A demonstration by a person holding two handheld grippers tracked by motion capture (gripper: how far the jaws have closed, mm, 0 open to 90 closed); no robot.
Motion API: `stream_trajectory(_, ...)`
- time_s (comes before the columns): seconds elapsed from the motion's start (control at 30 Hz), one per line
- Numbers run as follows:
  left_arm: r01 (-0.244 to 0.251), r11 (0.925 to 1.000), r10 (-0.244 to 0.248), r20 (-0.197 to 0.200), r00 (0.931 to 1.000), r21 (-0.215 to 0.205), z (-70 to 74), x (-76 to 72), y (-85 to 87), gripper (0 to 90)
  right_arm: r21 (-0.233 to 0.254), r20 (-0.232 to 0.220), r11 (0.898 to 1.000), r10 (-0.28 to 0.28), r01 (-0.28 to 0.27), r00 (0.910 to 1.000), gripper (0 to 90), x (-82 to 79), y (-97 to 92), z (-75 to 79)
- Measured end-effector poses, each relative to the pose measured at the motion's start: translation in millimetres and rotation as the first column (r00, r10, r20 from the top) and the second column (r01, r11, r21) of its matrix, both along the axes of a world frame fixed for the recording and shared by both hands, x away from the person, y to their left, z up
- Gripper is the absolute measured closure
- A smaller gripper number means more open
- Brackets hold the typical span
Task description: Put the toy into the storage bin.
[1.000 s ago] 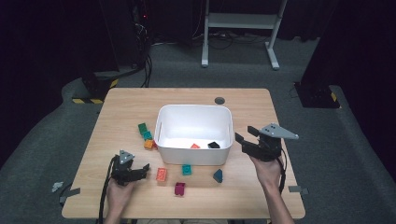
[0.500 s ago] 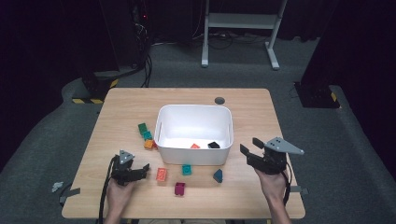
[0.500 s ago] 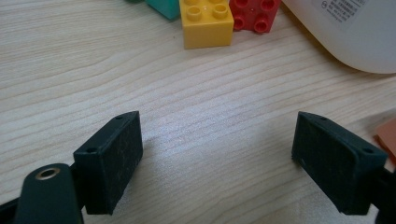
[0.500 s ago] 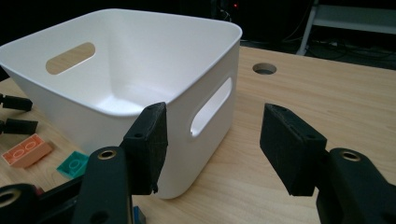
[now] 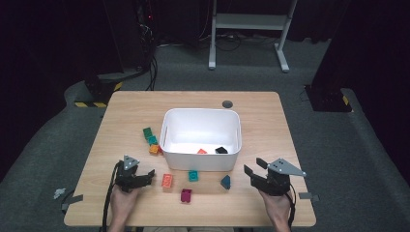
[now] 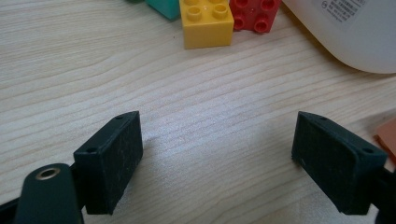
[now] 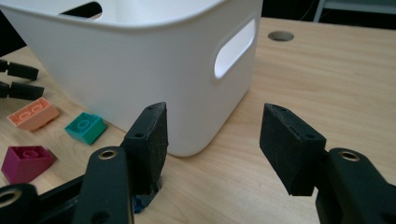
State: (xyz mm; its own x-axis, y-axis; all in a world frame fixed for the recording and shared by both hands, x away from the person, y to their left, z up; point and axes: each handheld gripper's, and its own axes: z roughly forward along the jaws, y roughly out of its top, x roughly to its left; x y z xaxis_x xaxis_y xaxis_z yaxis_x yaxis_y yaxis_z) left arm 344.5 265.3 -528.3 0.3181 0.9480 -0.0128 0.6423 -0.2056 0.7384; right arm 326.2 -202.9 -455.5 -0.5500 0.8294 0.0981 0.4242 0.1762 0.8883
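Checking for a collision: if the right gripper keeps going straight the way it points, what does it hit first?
Most likely the white bin. The right gripper, jaws open and empty, faces its near corner across bare table. Depth is unclear; a dark blue brick sits by its left jaw.

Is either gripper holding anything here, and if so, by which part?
Nothing is held. The left gripper has open jaws over bare table; the right gripper is open, empty, facing the white bin.

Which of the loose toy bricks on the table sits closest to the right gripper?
The dark blue sloped plastic brick, lying just left of the right gripper. The teal brick, orange brick and magenta brick lie farther left.
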Motion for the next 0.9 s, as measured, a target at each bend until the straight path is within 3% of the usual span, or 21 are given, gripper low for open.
stream_trajectory(0.33, 0.0, 1.0, 0.0, 0.0, 1.0, 0.0, 0.0, 0.0, 0.0, 16.5, -0.006, -0.036, 1.0, 0.019, -0.02, 0.9992, 42.2, -7.3, 10.6, -26.0)
stream_trajectory(0.9, 0.0, 1.0, 0.0, 0.0, 1.0, 0.0, 0.0, 0.0, 0.0, 16.5, -0.013, -0.069, 0.994, 0.107, -0.108, 0.9919, 42.2, -8.4, 41.5, -48.1)
